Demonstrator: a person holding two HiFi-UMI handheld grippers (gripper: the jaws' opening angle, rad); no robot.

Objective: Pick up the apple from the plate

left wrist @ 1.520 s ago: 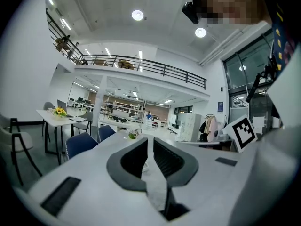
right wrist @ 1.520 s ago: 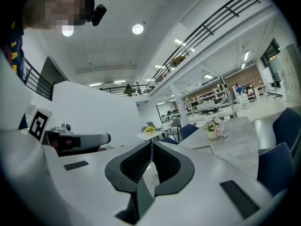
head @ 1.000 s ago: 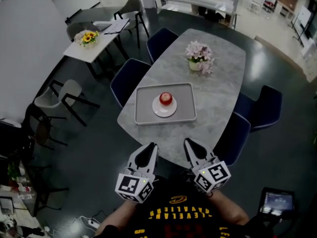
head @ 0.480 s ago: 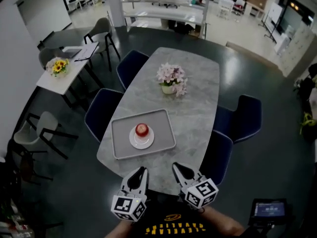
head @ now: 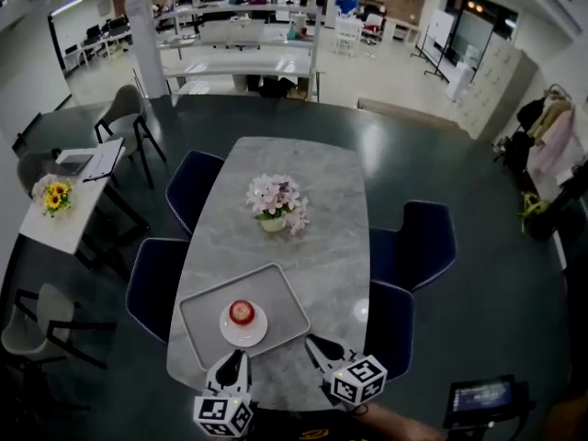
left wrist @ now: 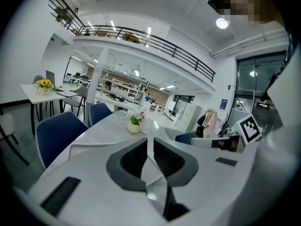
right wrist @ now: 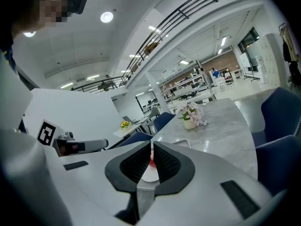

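Both nearly closed, empty: left claw (head: 235, 358) sits nearer, just short of the apple (head: 241, 311); right claw (head: 317, 344) farther right.

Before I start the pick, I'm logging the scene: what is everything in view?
apple: one, red, on the plate
plate: one, white, in the tray
tray: one, grey, on the table's near end
table: one, grey marble, centre
flower pot: one, pink blooms, mid-table
chairs: four, dark blue, two per side
side table: one, white, left, with yellow flowers
left gripper: white, near edge, shut, empty
right gripper: white, near edge, shut, empty
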